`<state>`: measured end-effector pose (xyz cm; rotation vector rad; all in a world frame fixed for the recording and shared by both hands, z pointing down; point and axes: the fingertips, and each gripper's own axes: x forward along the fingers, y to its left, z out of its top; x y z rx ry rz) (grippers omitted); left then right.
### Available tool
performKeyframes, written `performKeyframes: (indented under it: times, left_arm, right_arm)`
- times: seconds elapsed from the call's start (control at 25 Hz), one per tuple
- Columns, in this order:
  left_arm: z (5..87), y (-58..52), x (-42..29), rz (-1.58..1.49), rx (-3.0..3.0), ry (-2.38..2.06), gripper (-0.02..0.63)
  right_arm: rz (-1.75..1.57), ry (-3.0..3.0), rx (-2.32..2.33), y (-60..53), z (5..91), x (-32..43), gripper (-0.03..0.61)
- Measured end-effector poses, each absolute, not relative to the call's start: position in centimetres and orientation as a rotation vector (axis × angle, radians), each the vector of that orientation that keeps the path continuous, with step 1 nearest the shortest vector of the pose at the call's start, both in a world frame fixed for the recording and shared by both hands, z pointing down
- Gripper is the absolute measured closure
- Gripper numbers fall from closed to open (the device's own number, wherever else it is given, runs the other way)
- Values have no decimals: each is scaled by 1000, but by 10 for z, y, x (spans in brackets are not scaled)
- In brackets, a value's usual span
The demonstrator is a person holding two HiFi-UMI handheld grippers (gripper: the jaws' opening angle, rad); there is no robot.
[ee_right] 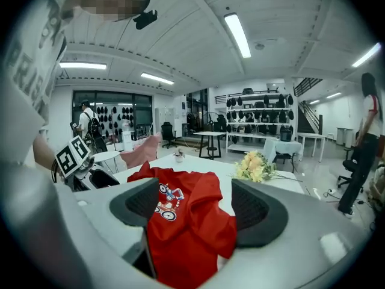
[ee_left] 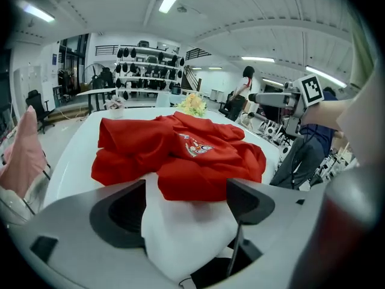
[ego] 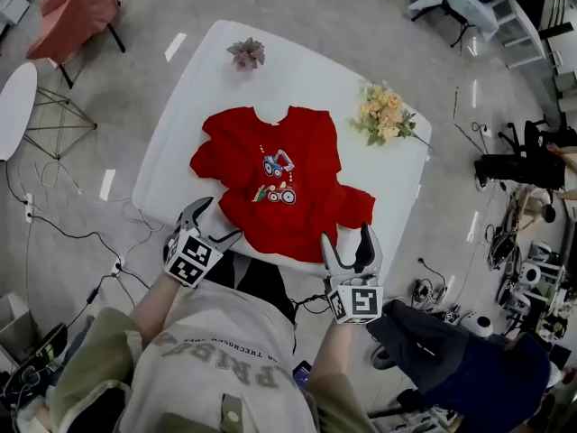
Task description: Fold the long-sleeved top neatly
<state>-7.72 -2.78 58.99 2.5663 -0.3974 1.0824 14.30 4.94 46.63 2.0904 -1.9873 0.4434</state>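
Observation:
A red long-sleeved top [ego: 279, 183] with a cartoon digger print lies rumpled on the white table [ego: 180, 142], sleeves bunched at both sides. My left gripper [ego: 209, 222] hovers open at the table's near edge, just off the top's lower left corner. In the left gripper view the jaws of the left gripper [ee_left: 183, 203] are spread wide, with the red top [ee_left: 180, 149] lying beyond them. My right gripper [ego: 350, 242] stands open at the top's lower right corner. The right gripper view shows the right gripper [ee_right: 195, 206] with the red top [ee_right: 186, 221] hanging between its jaws, untouched.
A small pink plant [ego: 245, 52] sits at the table's far edge and a yellow bouquet [ego: 386, 114] at its right. A pink chair [ego: 77, 7] and a round side table [ego: 16, 106] stand to the left. Cables [ego: 81, 242] run over the floor. A person in dark clothes [ego: 469, 359] is at the near right.

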Motion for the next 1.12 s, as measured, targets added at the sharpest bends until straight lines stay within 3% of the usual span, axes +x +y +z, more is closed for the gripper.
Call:
performKeyframes:
  times: [0.28,0.32,0.4,0.6,1.12]
  left_arm:
    - [618,-32,-70,1104,2472,-500,216]
    - [617,-33,-69,1101,2470,-519,243]
    - [614,-33,-70,1098,2479,-558,386]
    - [599,-21,-86,1095,2482,-641,556]
    - [592,25,-163,1172,2191,-945,566]
  right_arm:
    - [491,-2068,2008,44,485,165,210]
    - [494,-2083,1994,43,487,168,210]
    - [500,-2115,1967,42,490,173,210]
    - [496,-2170,1894,41,498,180,210]
    - [465,-2227,1603,57,530,197,210]
